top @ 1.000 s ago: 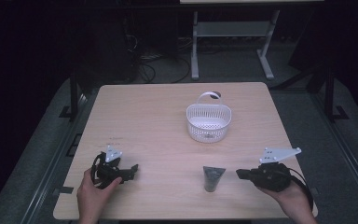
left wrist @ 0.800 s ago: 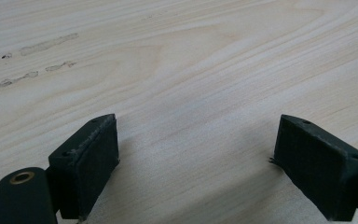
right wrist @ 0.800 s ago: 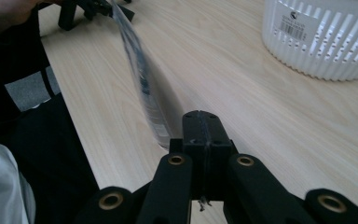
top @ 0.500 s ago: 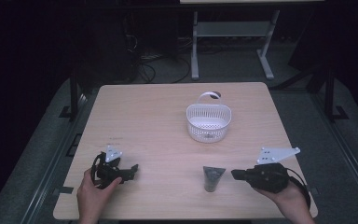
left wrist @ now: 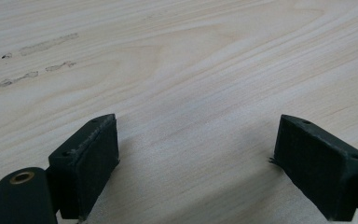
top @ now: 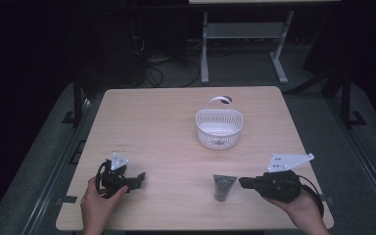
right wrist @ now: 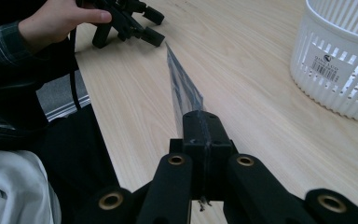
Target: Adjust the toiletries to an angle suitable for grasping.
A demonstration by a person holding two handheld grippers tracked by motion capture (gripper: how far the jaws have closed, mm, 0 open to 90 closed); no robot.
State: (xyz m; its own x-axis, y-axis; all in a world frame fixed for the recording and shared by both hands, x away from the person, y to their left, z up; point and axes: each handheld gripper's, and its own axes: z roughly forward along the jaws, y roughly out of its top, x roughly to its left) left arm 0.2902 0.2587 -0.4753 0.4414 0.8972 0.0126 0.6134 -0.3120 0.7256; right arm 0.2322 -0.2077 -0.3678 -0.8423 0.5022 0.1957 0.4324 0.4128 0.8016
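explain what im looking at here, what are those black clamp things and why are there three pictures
A person sits at a wooden table holding a hand-held two-jaw gripper in each hand. One picture comes from a camera above the table. The other two come from small cameras riding on the grippers, looking along their black jaws.

The left gripper rests on the table with its jaws wide open and nothing between them; its own view shows bare wood grain.

The right gripper is shut on the edge of a thin, flat, dark packet, which looks lifted off the table in that gripper's view. I cannot tell what the packet contains.

A white slotted basket with a handle stands further back on the table.
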